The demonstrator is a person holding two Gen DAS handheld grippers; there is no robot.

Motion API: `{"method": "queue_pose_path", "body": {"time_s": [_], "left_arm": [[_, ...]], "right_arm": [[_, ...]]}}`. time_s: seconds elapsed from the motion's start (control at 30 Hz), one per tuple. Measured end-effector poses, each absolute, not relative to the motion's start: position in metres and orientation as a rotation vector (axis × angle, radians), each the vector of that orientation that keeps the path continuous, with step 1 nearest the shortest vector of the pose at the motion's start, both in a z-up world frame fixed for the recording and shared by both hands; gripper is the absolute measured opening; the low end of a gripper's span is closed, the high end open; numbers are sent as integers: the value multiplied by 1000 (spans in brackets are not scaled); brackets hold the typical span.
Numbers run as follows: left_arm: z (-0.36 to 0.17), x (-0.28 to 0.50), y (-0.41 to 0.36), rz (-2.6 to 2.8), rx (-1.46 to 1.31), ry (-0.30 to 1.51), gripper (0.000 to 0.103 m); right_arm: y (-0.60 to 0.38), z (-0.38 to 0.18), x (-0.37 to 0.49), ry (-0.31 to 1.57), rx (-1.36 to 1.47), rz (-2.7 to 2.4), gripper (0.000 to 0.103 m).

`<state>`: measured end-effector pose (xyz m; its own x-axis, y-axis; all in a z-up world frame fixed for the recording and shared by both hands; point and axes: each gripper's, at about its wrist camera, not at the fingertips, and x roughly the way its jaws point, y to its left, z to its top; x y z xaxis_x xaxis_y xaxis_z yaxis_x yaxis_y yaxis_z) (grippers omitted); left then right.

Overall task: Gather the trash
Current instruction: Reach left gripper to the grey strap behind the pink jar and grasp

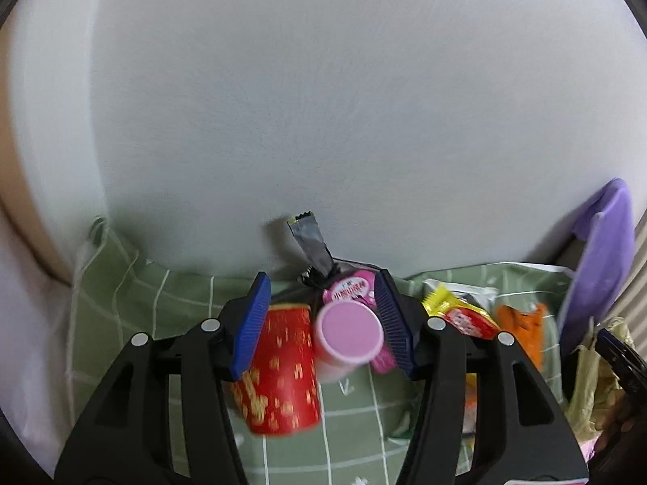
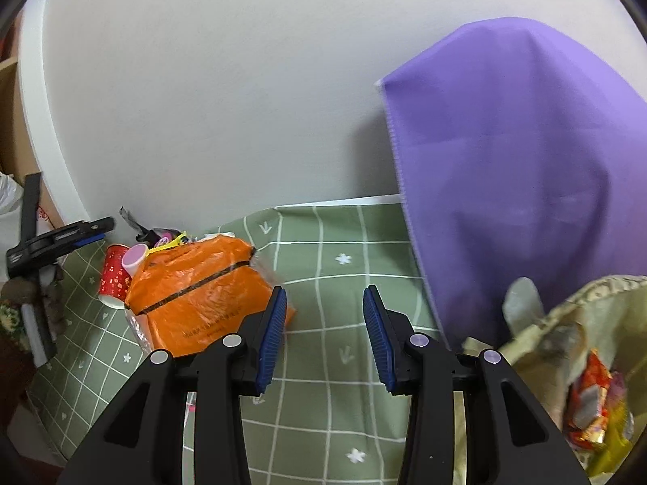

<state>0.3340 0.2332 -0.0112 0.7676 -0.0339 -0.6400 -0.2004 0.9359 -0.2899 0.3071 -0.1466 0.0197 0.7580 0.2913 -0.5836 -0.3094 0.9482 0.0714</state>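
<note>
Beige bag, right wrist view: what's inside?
Inside the beige bag lie crumpled red and yellow wrappers. The bag's wall and the frame edge hide anything deeper. The right gripper is open beside it.

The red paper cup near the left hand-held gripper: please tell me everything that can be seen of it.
The red paper cup is red with small gold marks and a white rim. It looks like thin paper. It lies tipped on its side on the green checked cloth, near the wall. A pink-topped container rests against it, and an orange plastic bag lies beside it. The left hand-held gripper is open around the cup and container; contact is unclear.
</note>
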Motion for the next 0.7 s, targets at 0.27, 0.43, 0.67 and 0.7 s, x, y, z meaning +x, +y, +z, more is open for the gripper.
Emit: {"method": "queue_pose_path", "body": {"time_s": [0.27, 0.43, 0.67, 0.7], "left_arm": [[-27, 380, 232, 150, -352, 784, 24], [-17, 363, 234, 99, -376, 758, 13], [28, 315, 219, -8, -392, 659, 13], [35, 310, 217, -18, -391, 649, 13]], "right_arm": [[-137, 4, 316, 680, -30, 335, 38], [-133, 0, 317, 688, -21, 348, 38], [-102, 7, 325, 666, -31, 432, 38], [-97, 10, 327, 661, -31, 448, 38]]}}
